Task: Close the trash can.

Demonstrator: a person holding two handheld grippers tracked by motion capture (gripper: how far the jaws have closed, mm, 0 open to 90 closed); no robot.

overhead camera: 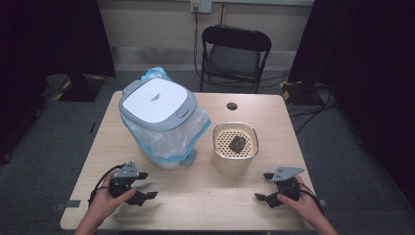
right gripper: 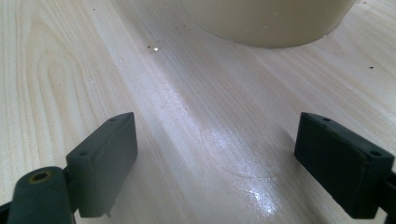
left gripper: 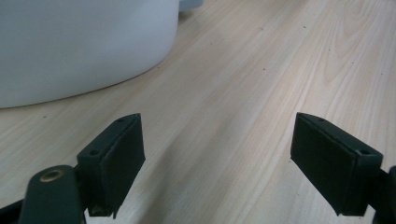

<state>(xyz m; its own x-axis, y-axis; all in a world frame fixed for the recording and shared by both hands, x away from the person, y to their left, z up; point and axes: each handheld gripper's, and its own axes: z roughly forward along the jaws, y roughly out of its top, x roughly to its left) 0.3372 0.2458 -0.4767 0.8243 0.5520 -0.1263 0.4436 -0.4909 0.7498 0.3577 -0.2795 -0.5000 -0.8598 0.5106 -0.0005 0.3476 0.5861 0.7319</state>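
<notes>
Noting both claws, left claw and right claw, apart and empty at lower frame; we judge a careless reach could topple the bin.

This looks like a recording room or a lab studio, not a home. A light wooden table stands alone in the middle on a grey carpet floor. At 10 o'clock and 2 o'clock hang dark black curtains that close off the sides — a common thing for a filmed setup. At 12 o'clock a black folding chair stands against a plain pale wall, with a wall socket above it and a cable going down. More cables lie on the floor at 2 o'clock, and yellow-black tape marks are near the curtain bases — signs of technical equipment.
</notes>
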